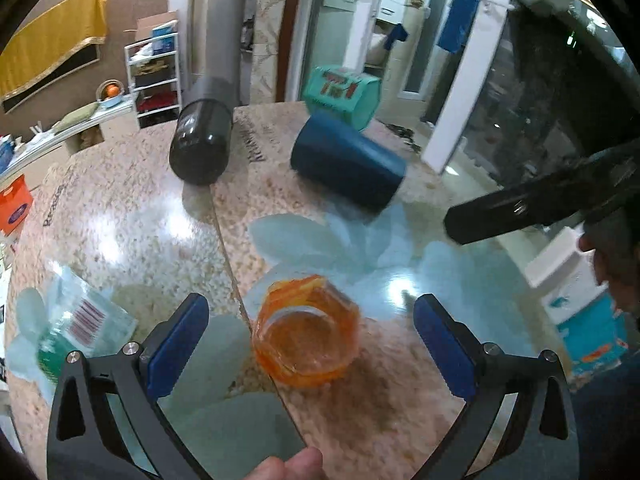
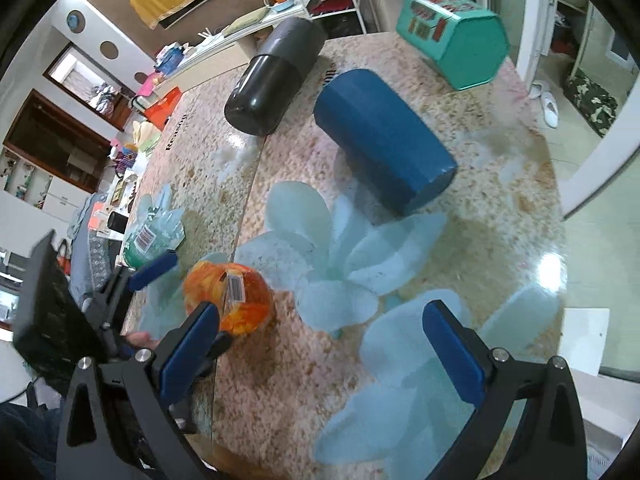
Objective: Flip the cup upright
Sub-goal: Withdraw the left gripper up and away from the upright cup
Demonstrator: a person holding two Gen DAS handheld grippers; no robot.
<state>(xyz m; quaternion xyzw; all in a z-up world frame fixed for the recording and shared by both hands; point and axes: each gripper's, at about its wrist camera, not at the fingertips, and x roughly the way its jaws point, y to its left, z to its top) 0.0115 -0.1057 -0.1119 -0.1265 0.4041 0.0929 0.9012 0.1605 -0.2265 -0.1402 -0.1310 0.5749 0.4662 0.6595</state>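
Your translucent orange faceted plastic cup (image 1: 306, 330) lies on its side on the glossy speckled stone-pattern bench (image 1: 132, 216), its round mouth turned toward your left hand-held gripper (image 1: 311, 344). The walls are ridged in flat panels, deeper orange at the rim and paler through the middle. From the right wrist view the same cup (image 2: 230, 298) shows a white barcode sticker on its upper side. It sits between the blue pads of your left hand-held gripper, which is spread wide with a gap on either side, so nothing is held. Your right hand-held gripper (image 2: 320, 348) is also spread wide and holds nothing, hanging over a pale blue flower print (image 2: 340, 248) on the bench, to the right of the cup. Farther back lie a dark blue cylindrical tumbler (image 2: 384, 140) on its side, a black cylindrical bottle (image 2: 272, 84) and a teal octagonal tin (image 2: 456, 40).
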